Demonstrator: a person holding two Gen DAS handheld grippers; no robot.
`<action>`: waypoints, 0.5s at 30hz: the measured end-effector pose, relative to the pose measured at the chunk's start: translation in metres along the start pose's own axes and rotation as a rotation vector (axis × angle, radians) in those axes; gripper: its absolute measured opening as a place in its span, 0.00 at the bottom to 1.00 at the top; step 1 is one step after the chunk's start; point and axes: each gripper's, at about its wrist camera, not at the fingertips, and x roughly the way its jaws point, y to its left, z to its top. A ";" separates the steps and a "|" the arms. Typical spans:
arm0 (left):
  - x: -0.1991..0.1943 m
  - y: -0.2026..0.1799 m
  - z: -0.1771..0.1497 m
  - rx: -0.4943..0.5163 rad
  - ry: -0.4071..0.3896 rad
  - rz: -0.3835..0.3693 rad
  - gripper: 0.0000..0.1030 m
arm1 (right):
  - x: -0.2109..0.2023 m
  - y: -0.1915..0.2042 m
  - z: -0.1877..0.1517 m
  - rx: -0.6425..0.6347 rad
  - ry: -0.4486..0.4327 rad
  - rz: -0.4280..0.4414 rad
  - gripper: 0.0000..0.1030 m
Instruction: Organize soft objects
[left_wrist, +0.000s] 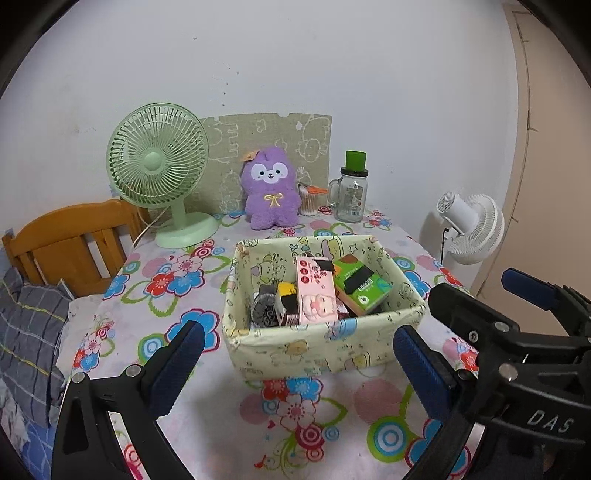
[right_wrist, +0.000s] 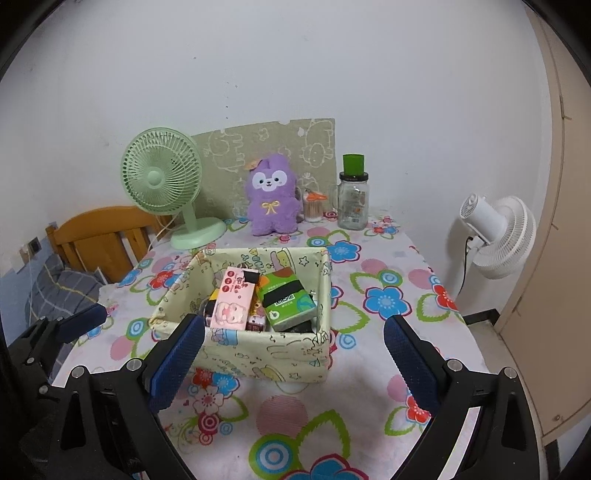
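Note:
A pale yellow fabric basket (left_wrist: 325, 343) (right_wrist: 258, 350) stands mid-table. In it lie a pink tissue pack (left_wrist: 316, 295) (right_wrist: 232, 301), a green tissue pack (left_wrist: 360, 284) (right_wrist: 286, 301) and dark small items. A purple plush toy (left_wrist: 271, 186) (right_wrist: 272, 195) sits upright at the table's back. My left gripper (left_wrist: 299, 354) is open and empty, just in front of the basket. My right gripper (right_wrist: 293, 347) is open and empty, also in front of the basket; it shows at the right of the left wrist view (left_wrist: 517, 306).
A green desk fan (left_wrist: 159, 166) (right_wrist: 164, 181) stands back left. A glass jar with green lid (left_wrist: 352, 188) (right_wrist: 352, 192) and a cotton-swab holder (left_wrist: 308, 199) stand back right. A white fan (left_wrist: 472, 229) (right_wrist: 498, 236) is off the table's right edge. A wooden chair (left_wrist: 70, 243) is left.

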 end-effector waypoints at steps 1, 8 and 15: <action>-0.003 0.000 -0.001 -0.001 0.003 -0.001 1.00 | -0.002 0.000 -0.001 -0.002 -0.003 0.001 0.96; -0.021 0.004 -0.007 -0.019 -0.006 0.027 1.00 | -0.023 -0.004 -0.006 -0.003 -0.006 0.030 0.96; -0.039 0.005 -0.012 -0.018 -0.016 0.030 1.00 | -0.047 -0.005 -0.011 -0.028 -0.048 -0.007 0.97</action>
